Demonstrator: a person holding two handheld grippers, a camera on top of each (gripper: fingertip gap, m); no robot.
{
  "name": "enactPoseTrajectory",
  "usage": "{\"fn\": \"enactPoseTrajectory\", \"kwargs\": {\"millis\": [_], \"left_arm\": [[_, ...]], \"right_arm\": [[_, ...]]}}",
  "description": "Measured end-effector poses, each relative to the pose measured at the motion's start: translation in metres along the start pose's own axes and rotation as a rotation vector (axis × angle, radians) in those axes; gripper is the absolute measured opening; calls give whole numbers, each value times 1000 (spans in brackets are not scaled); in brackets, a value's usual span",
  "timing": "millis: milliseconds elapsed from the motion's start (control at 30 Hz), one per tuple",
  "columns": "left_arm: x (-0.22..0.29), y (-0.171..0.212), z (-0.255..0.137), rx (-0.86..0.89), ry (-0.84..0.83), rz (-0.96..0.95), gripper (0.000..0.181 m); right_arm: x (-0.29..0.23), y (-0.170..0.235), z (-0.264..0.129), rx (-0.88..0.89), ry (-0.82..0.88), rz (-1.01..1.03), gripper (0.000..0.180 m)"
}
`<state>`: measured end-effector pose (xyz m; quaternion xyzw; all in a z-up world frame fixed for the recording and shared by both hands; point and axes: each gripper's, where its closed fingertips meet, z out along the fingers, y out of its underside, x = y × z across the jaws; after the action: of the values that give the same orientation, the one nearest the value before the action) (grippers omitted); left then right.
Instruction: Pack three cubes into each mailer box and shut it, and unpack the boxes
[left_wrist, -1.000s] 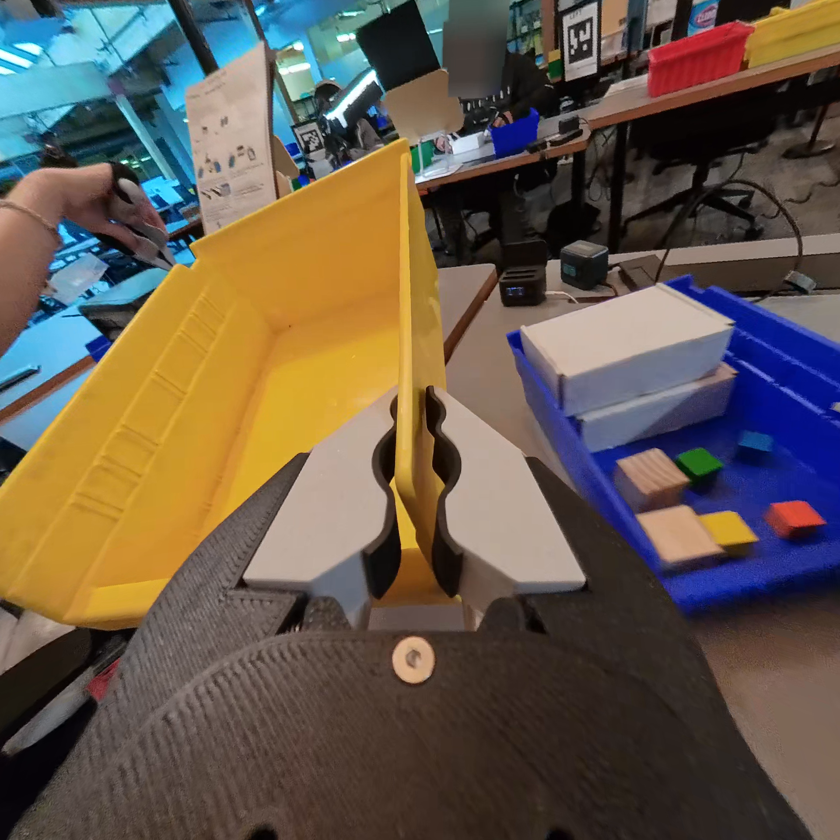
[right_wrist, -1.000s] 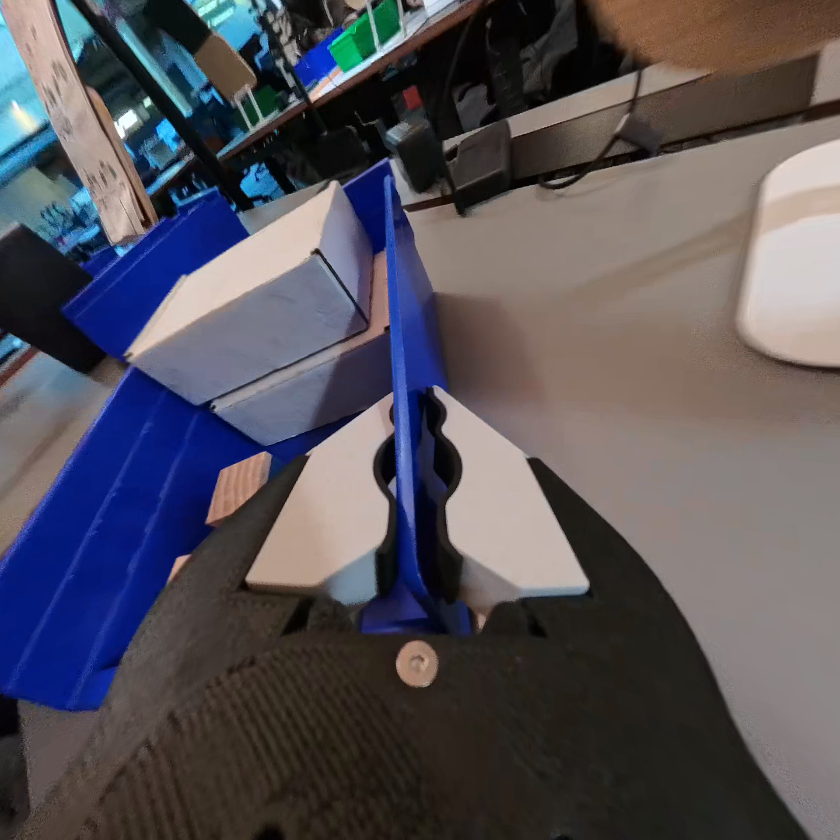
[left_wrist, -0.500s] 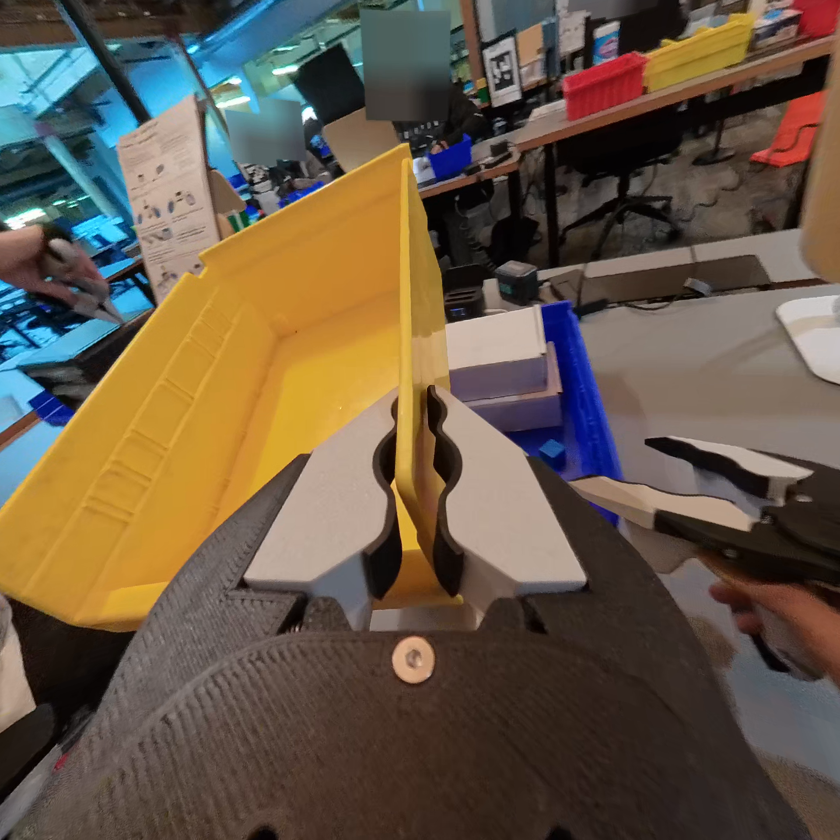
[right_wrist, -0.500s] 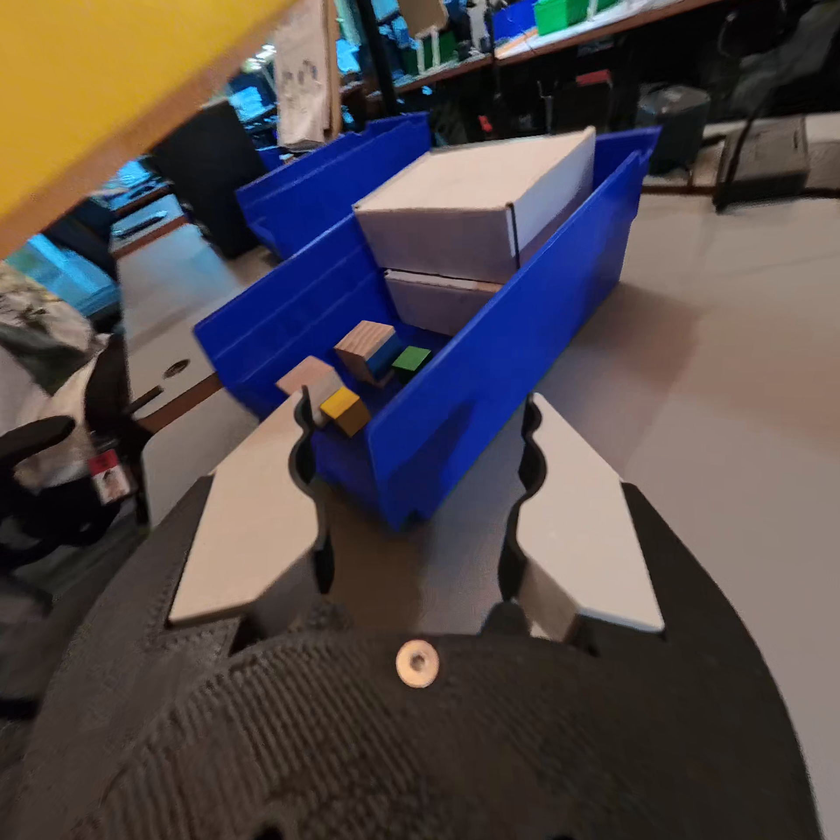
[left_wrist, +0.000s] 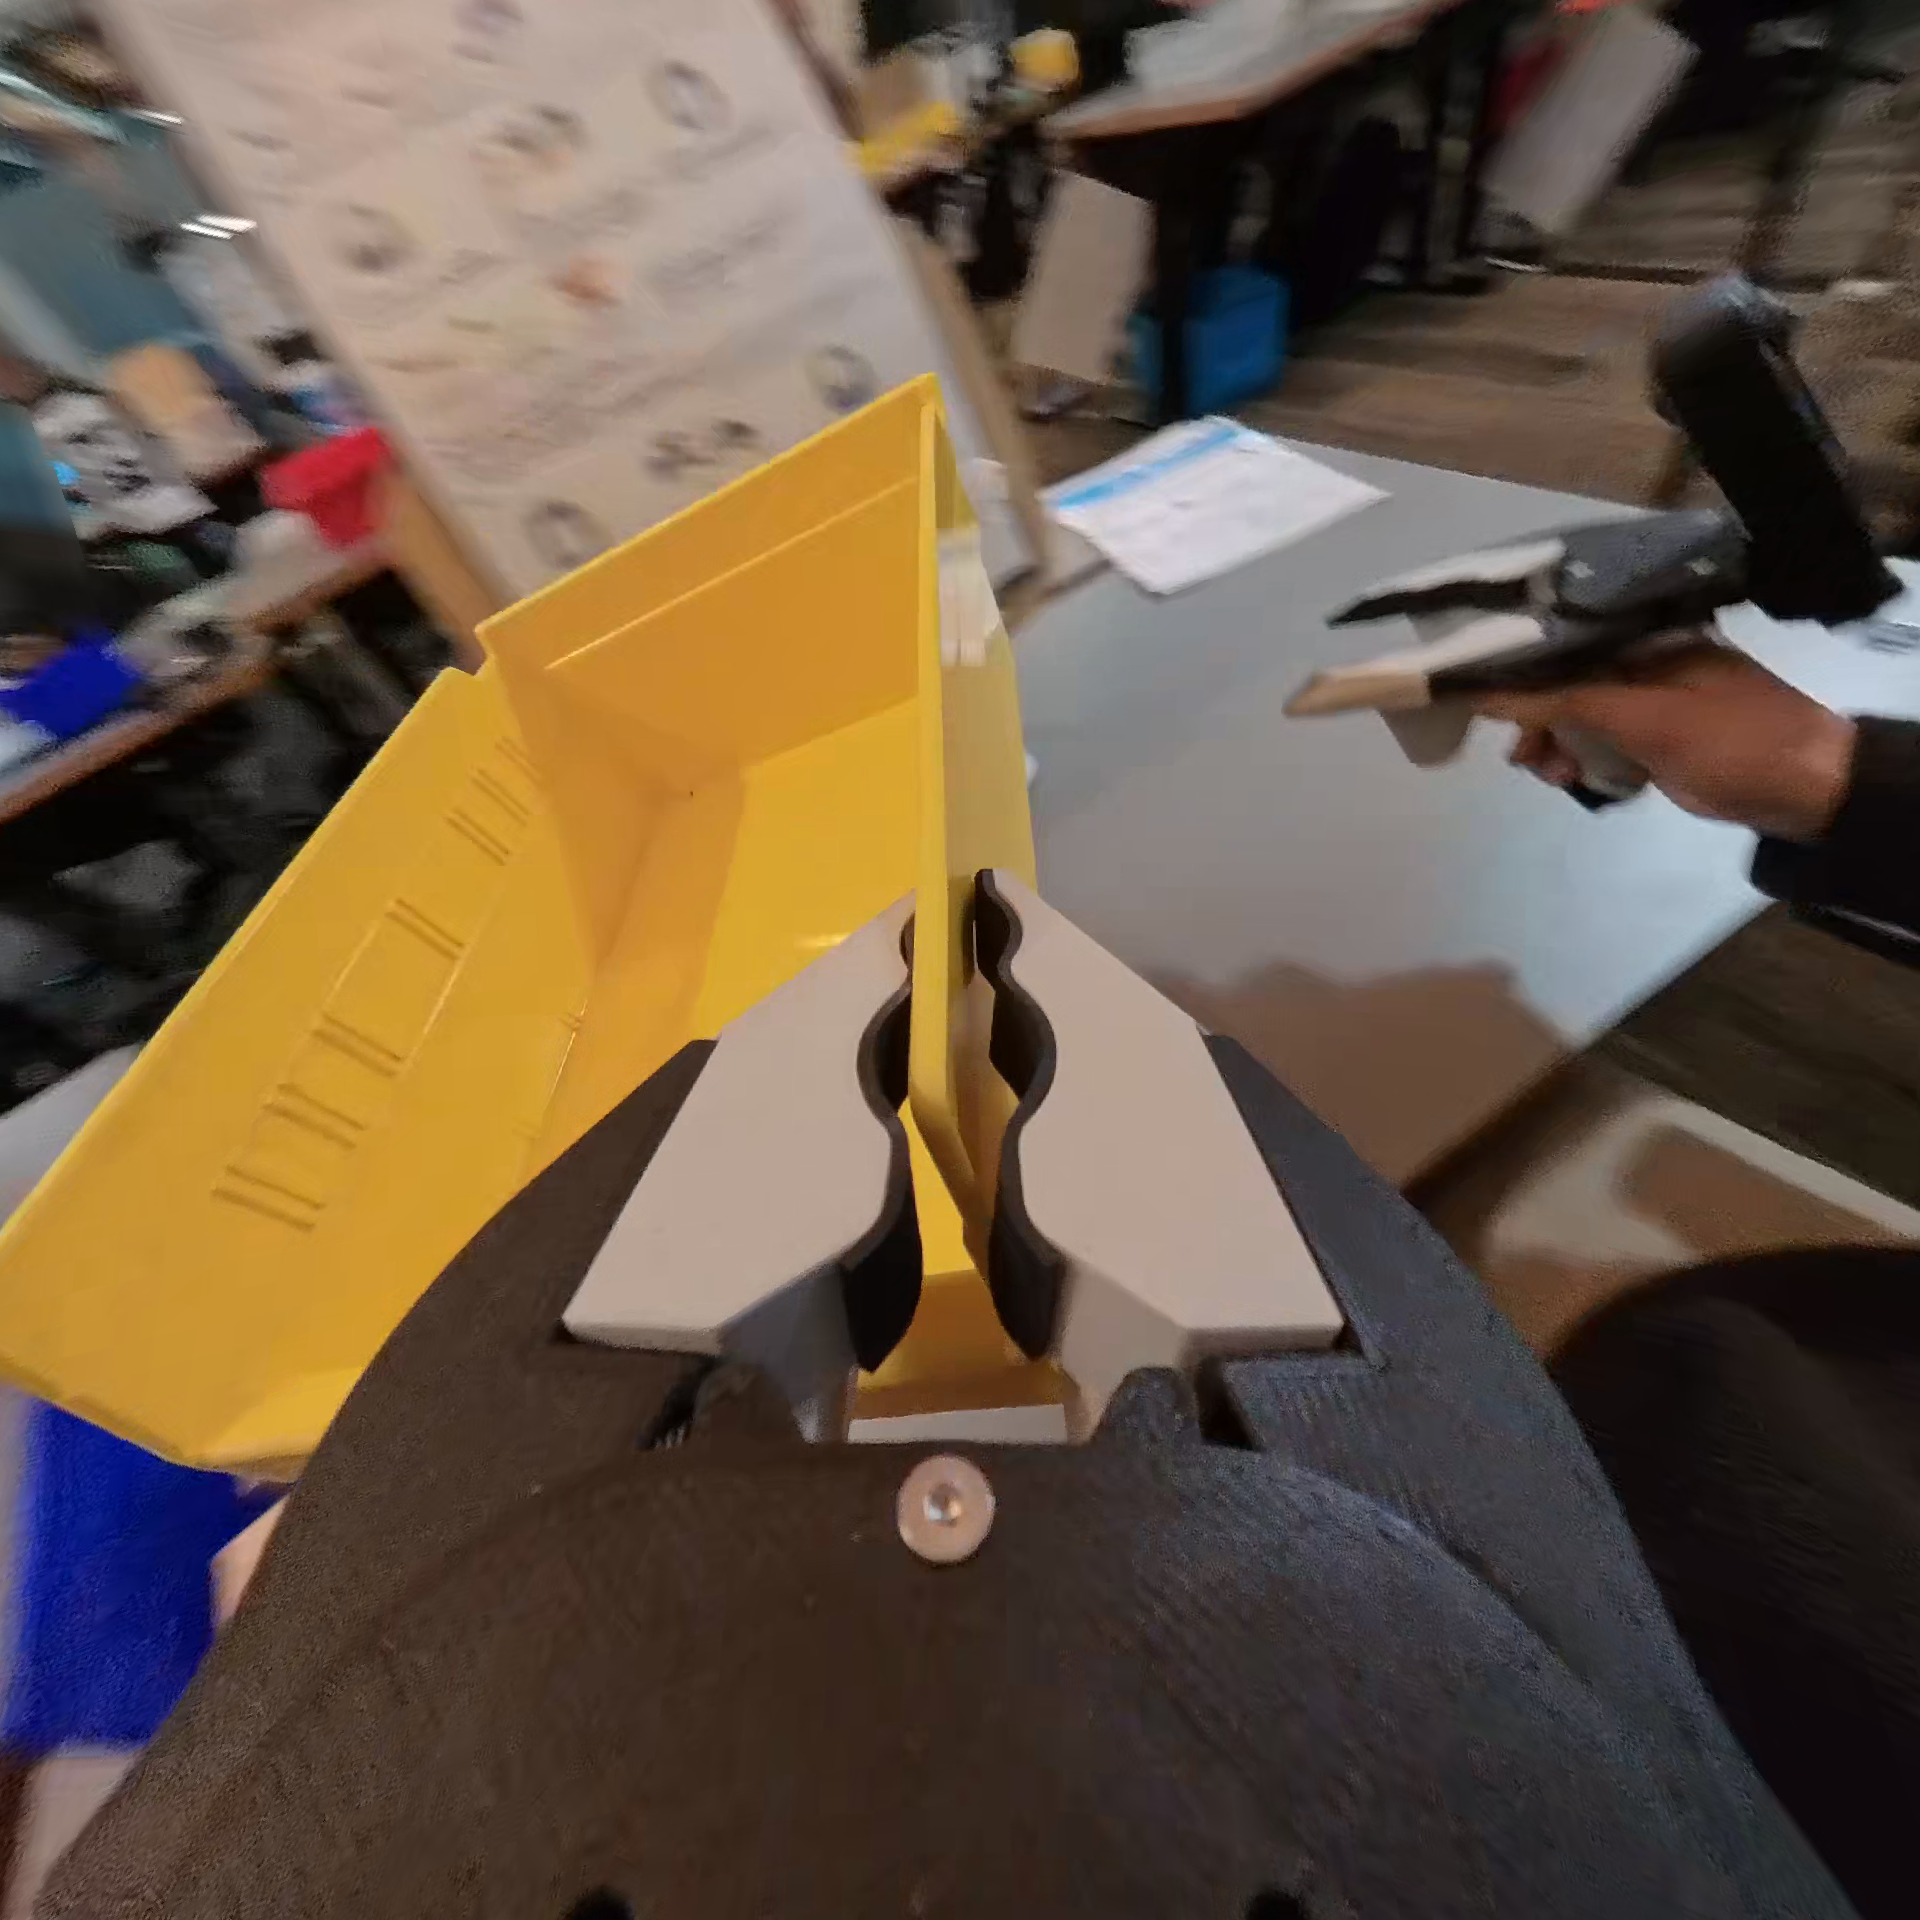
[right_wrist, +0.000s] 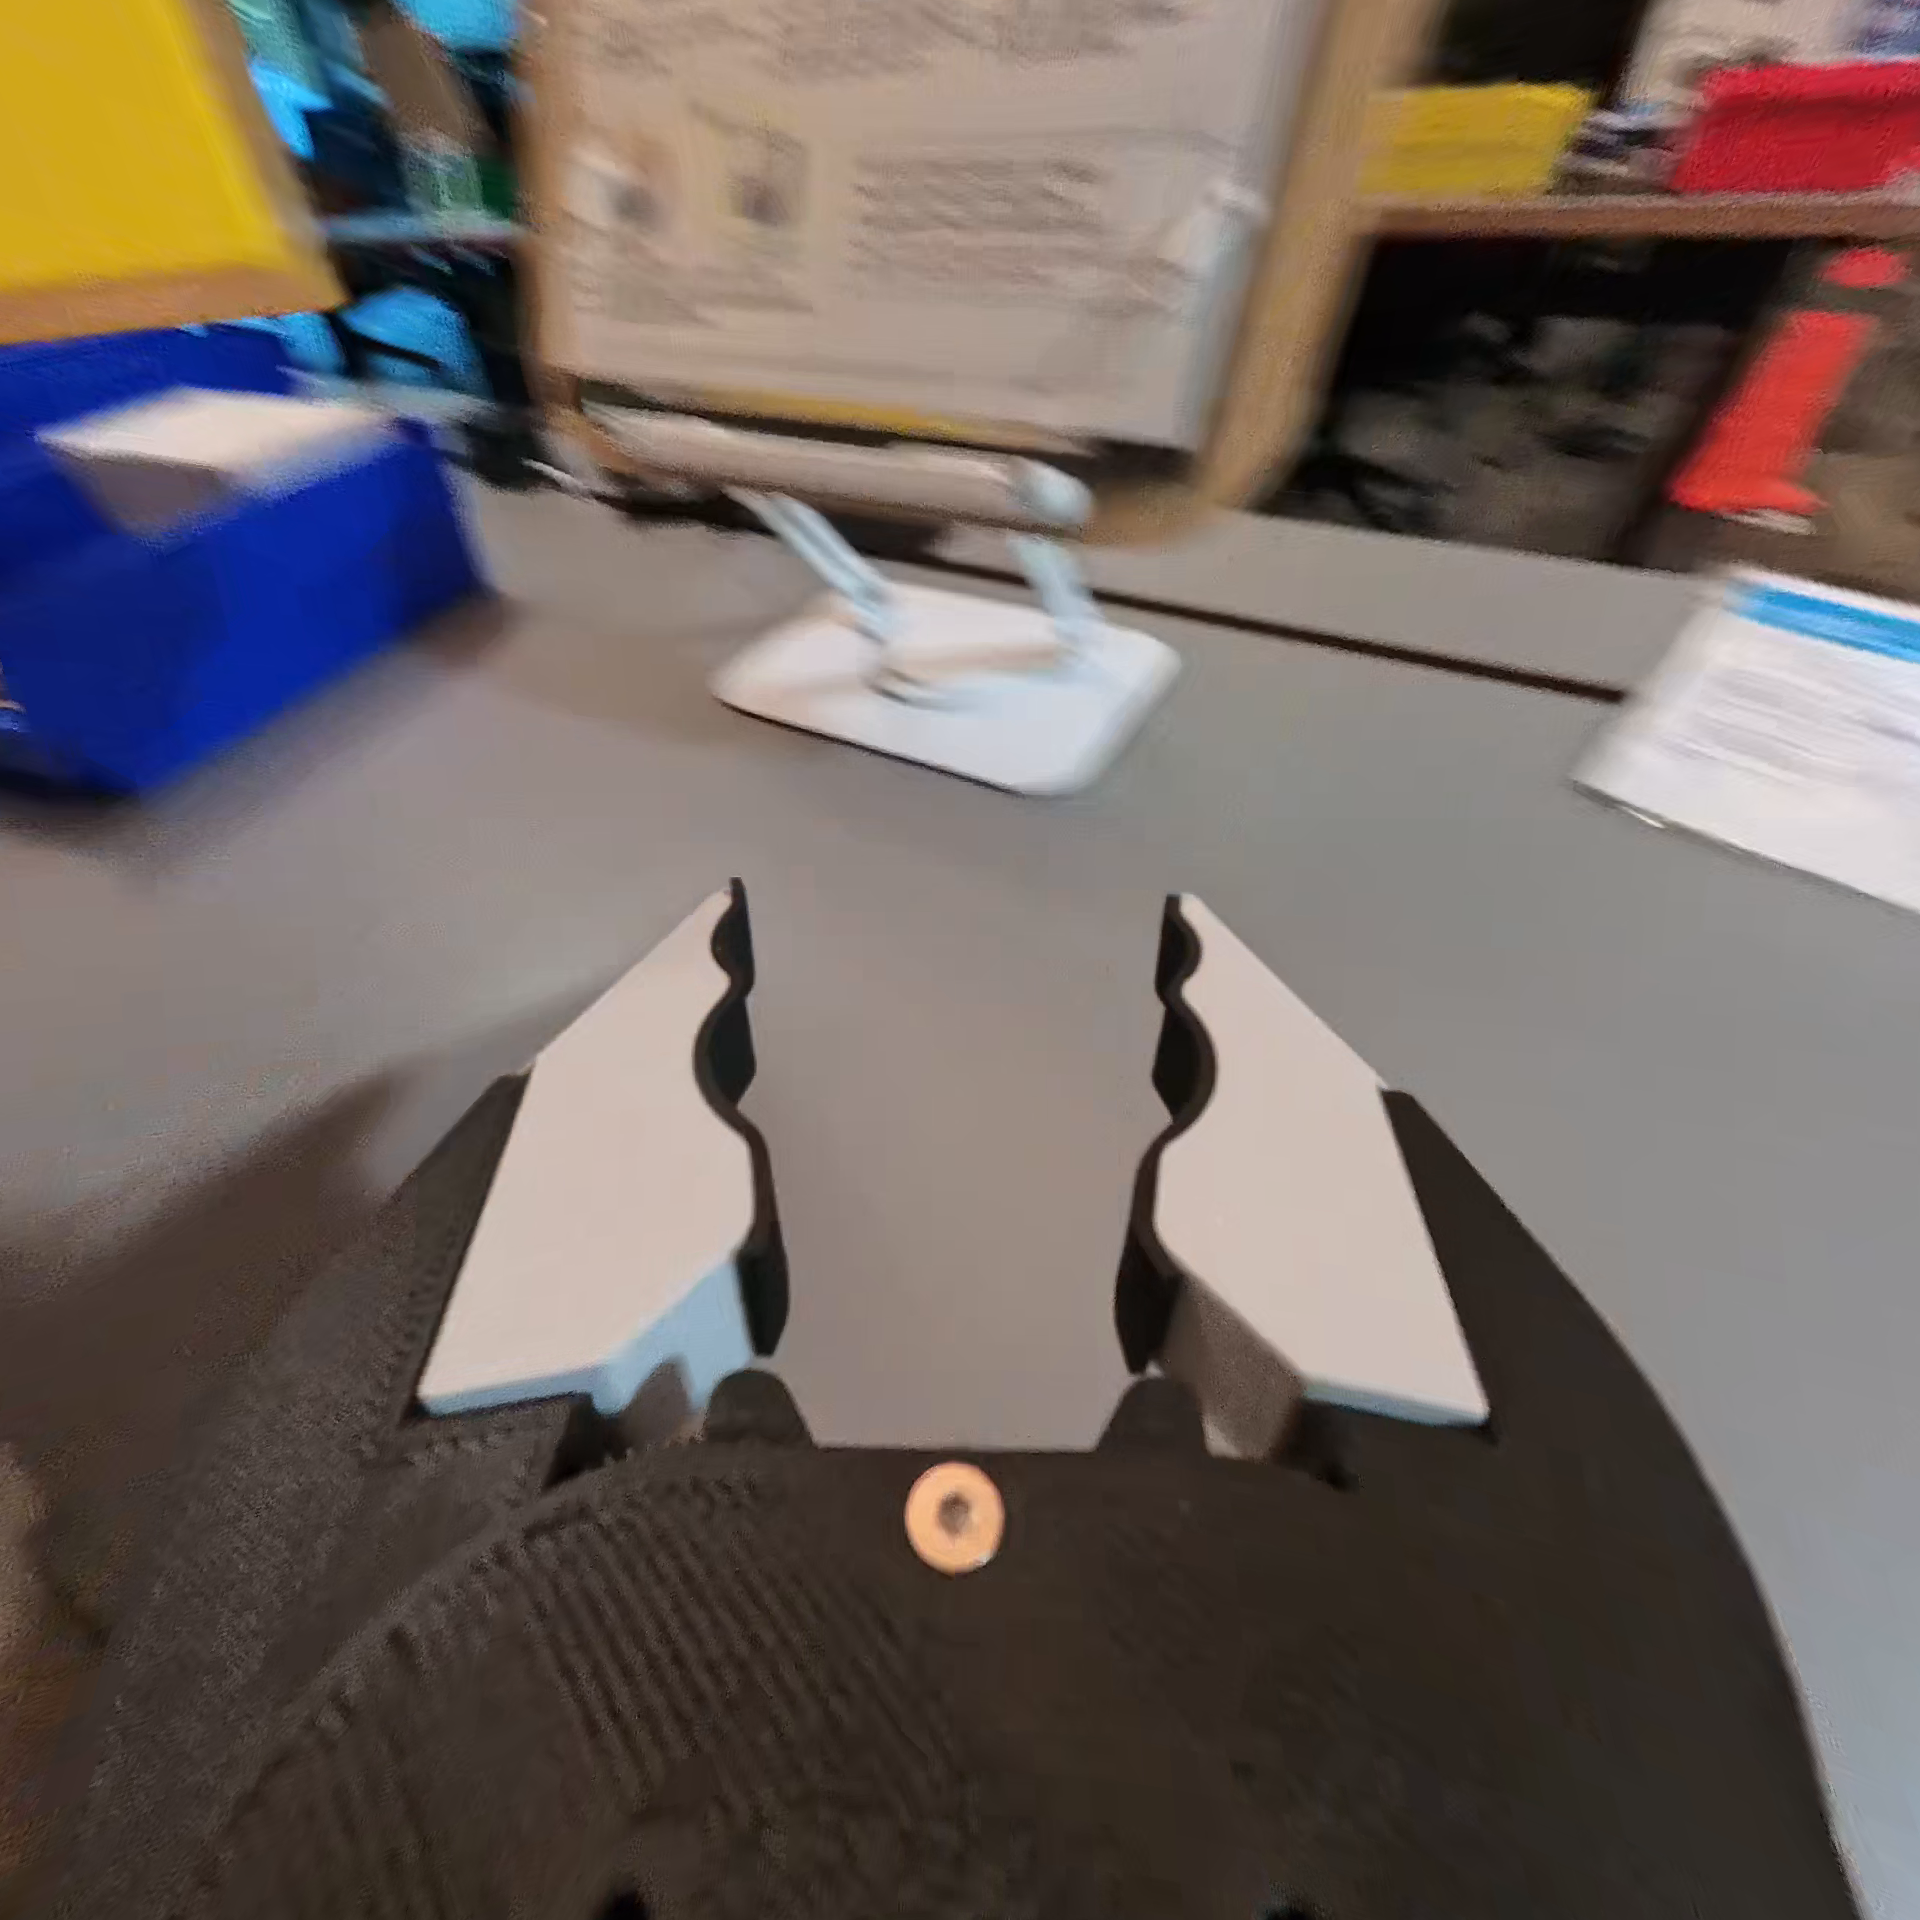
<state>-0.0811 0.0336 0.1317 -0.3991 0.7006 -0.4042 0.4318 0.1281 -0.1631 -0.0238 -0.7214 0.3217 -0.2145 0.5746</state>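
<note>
The left tool pinches the yellow bin's side wall, carrying it empty above the worktop; the right tool hangs wide and free; a white mailer box sits in the blue bin, left of the yellow bin's likely landing spot

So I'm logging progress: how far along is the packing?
Nothing looks packed yet. In hand: the left gripper clamps the empty yellow bin's wall; the right gripper is open and empty. Left: the white mailer box sits in the blue bin, untouched.
</note>
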Motion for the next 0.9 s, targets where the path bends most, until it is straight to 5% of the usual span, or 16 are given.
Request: {"fn": "enactPoseTrajectory", "kwargs": {"millis": [167,267,467,667,833,900], "left_arm": [[119,14,65,-55,335,-28,0],[168,19,111,-76,408,12,1],[229,25,212,-121,410,163,1],[283,44,316,-115,433,-16,3],[317,28,351,-30,388,-85,2],[332,23,350,-31,441,-92,23]], "right_arm": [[118,41,-115,11,294,125,79],[153,35,-152,113,350,205,71],[175,15,-171,186,431,223,65],[174,28,-161,137,457,156,62],[182,22,-174,162,513,92,63],[188,30,-177,140,548,50,64]]}}
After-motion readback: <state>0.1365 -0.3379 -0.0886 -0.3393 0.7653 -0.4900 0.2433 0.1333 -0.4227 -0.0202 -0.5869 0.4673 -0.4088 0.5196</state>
